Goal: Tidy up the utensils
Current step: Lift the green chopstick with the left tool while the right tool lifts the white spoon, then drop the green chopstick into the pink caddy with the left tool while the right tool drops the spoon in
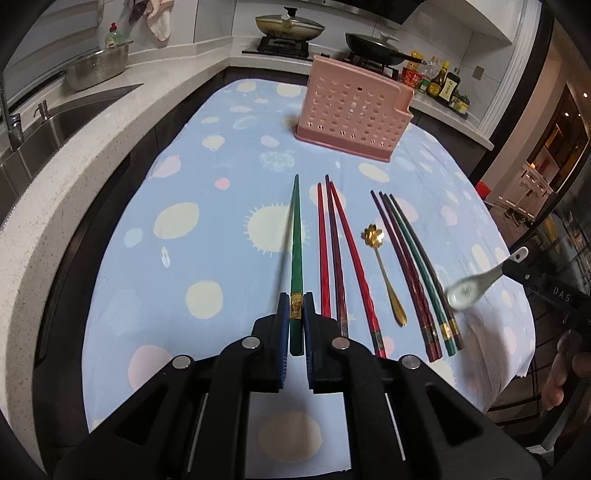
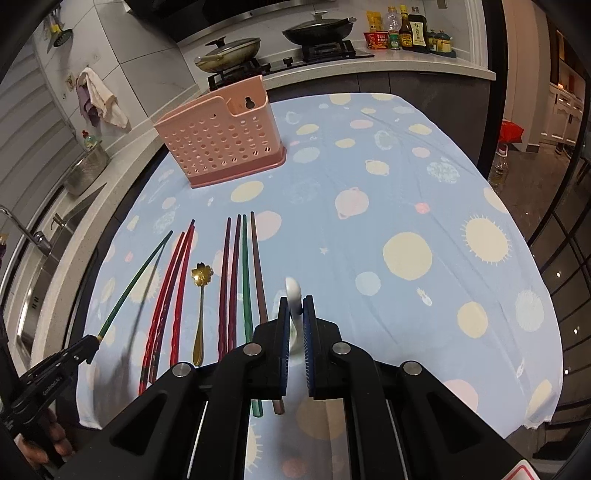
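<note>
Green chopstick [image 1: 296, 236] with gold band: pinched between left gripper [image 1: 294, 314] jaws, lifted above counter. White ceramic spoon [image 2: 294, 295]: pinched in right gripper [image 2: 295, 314] jaws, also raised. Remaining chopsticks [image 1: 334, 254] and gold flower spoon [image 1: 384, 266]: laid parallel on blue spotted cloth [image 1: 184, 258] covering counter. Pink perforated holder [image 1: 351, 110]: upright, beyond them. Sink [image 1: 66, 114] left; stove with pans [image 1: 288, 29] behind.

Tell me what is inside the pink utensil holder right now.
Through the holes of the pink utensil holder only light shows, with no utensil poking above its rim, so it looks empty. Its floor and the small raised pocket stay hidden behind the walls in both views.
</note>
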Available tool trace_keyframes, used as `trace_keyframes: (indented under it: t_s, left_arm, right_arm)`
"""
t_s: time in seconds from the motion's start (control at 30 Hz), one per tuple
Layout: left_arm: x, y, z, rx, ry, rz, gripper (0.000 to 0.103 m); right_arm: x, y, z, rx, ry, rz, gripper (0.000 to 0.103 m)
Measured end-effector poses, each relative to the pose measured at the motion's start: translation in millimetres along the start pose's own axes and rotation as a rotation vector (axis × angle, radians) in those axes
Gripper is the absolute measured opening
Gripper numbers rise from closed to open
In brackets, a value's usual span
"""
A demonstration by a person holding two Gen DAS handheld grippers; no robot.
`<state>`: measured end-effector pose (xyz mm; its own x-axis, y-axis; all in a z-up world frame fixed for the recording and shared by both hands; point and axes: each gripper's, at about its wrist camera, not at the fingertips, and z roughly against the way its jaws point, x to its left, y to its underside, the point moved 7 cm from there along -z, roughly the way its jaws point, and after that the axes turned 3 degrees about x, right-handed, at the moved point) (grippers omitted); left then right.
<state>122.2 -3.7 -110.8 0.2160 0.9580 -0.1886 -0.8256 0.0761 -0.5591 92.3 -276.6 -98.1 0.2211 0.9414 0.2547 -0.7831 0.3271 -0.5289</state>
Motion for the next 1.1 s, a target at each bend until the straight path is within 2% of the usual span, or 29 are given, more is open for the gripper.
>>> trace_keyframes:
  t_s: [0.27, 0.6, 0.73, 1.1]
  left_arm:
    - [2, -59, 37, -0.136, -0.001, -0.001, 0.007]
    - [-5, -133, 58, -0.271, 0.002, -0.020, 0.007]
    - [-10, -164, 58, -0.304, 0.007, -0.037, 0.007]
    - [-30, -240, 78, -0.395, 0.086, -0.065, 0.007]
  right_arm:
    - [10, -22, 12, -0.047, -0.030, 0.015, 0.006]
    - [24, -56, 11, -0.076, -0.077, 0.022, 0.006]
    - [28, -76, 7, -0.092, -0.082, 0.028, 0.006]
    - [35, -153, -4, -0.153, -0.127, 0.013, 0.006]
